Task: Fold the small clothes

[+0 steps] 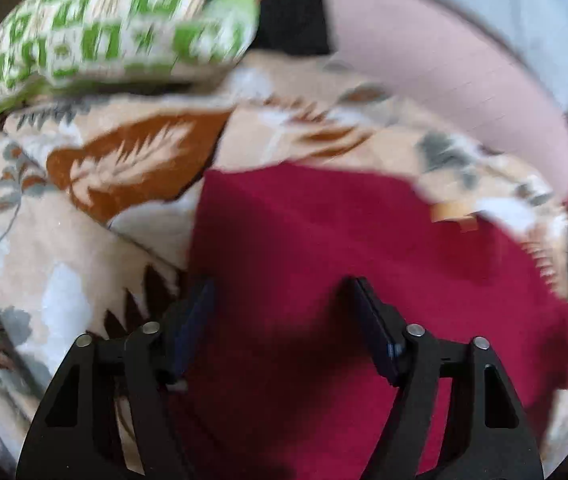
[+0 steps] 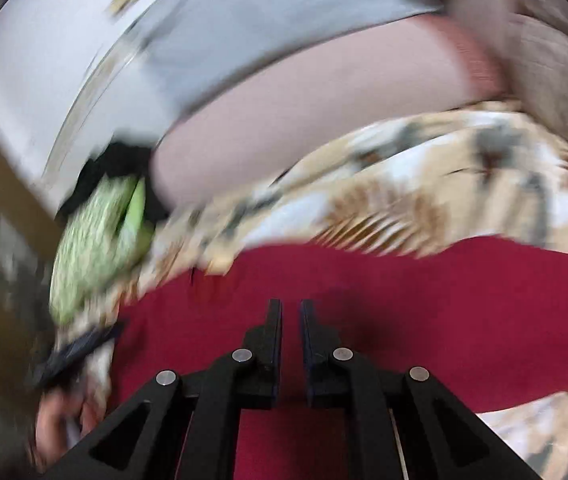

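A dark red garment (image 1: 324, 248) lies flat on a floral beige blanket (image 1: 44, 220); a tan label (image 1: 452, 214) shows near its far right edge. My left gripper (image 1: 280, 286) is open and empty just above the red cloth, near its left edge. In the right wrist view the same red garment (image 2: 424, 304) fills the lower half. My right gripper (image 2: 291, 308) hovers over it with its fingers nearly together and a narrow gap between them, holding nothing. Both views are motion-blurred.
A green and white patterned cushion (image 1: 116, 28) lies at the back left on the blanket, also in the right wrist view (image 2: 96, 240). A pink sheet (image 1: 444, 72) and a pale blue cloth (image 1: 504, 8) lie behind. The blanket (image 2: 424, 200) surrounds the garment.
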`<state>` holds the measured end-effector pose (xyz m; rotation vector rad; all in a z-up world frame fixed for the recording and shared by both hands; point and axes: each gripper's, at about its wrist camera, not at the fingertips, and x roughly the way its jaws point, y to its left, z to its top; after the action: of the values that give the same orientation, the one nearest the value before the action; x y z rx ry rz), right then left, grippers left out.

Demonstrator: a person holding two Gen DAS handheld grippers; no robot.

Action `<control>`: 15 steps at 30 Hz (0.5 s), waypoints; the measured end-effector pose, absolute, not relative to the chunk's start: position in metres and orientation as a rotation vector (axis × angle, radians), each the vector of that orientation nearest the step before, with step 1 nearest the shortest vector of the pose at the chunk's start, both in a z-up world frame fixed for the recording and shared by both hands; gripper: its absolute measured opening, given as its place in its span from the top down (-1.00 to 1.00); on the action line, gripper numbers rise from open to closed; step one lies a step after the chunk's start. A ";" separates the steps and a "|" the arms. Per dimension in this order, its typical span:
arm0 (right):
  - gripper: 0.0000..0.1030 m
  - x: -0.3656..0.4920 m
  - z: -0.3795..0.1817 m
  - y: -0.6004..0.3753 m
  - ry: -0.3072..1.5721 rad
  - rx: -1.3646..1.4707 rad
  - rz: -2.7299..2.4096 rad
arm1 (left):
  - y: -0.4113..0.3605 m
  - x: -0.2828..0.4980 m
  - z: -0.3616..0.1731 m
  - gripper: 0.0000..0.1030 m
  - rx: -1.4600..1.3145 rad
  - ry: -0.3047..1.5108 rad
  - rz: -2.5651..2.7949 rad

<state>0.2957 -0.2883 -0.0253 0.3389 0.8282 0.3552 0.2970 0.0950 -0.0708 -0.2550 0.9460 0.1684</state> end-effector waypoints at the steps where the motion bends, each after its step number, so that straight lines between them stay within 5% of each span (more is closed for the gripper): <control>1: 0.85 0.300 -0.034 -0.277 0.865 0.289 0.348 | 0.101 0.295 -0.074 -0.44 -0.234 0.918 0.205; 6: 0.85 0.339 -0.093 -0.269 0.984 0.376 0.295 | 0.121 0.289 -0.086 -0.49 -0.313 0.904 0.213; 15: 0.77 0.280 -0.034 -0.342 0.783 0.416 0.228 | 0.130 0.236 -0.042 -0.48 -0.391 0.822 0.267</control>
<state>0.2796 -0.3420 -0.0336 0.4164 0.7833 0.2278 0.2356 0.1301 -0.0417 -0.3907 0.8224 0.2671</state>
